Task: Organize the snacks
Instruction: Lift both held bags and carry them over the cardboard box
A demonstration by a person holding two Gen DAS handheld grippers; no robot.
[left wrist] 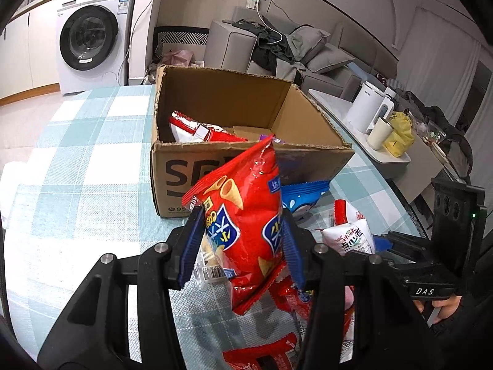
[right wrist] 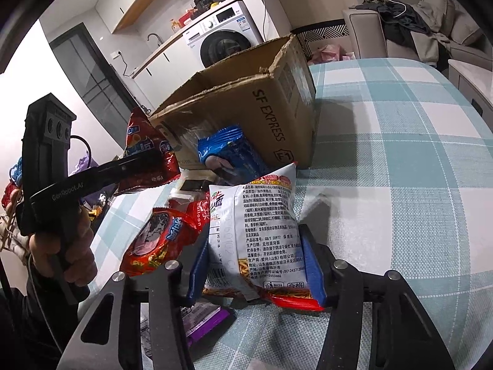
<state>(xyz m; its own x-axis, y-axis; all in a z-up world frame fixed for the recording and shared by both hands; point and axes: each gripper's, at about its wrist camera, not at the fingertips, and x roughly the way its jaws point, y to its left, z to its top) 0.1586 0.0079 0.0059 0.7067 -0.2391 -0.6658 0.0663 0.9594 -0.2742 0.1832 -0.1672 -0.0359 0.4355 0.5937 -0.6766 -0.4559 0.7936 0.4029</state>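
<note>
My left gripper [left wrist: 243,237] is shut on a red cone-snack bag [left wrist: 243,215] and holds it upright above the table, just in front of the open cardboard box [left wrist: 246,98]. The box holds red-and-white snack packs [left wrist: 197,129]. My right gripper [right wrist: 255,262] is shut on a white snack bag [right wrist: 262,231] low over the table; that bag also shows in the left wrist view [left wrist: 351,234]. The left gripper and its red bag [right wrist: 144,148] show in the right wrist view beside the box [right wrist: 277,92]. A blue pack [right wrist: 228,151] leans against the box.
More packs lie on the checked tablecloth [right wrist: 400,154]: a red pack [right wrist: 160,240] and a purple one [right wrist: 203,323] near my right gripper. A side table with a white kettle [left wrist: 369,111] stands beyond the table's right edge. A washing machine [left wrist: 92,34] stands behind.
</note>
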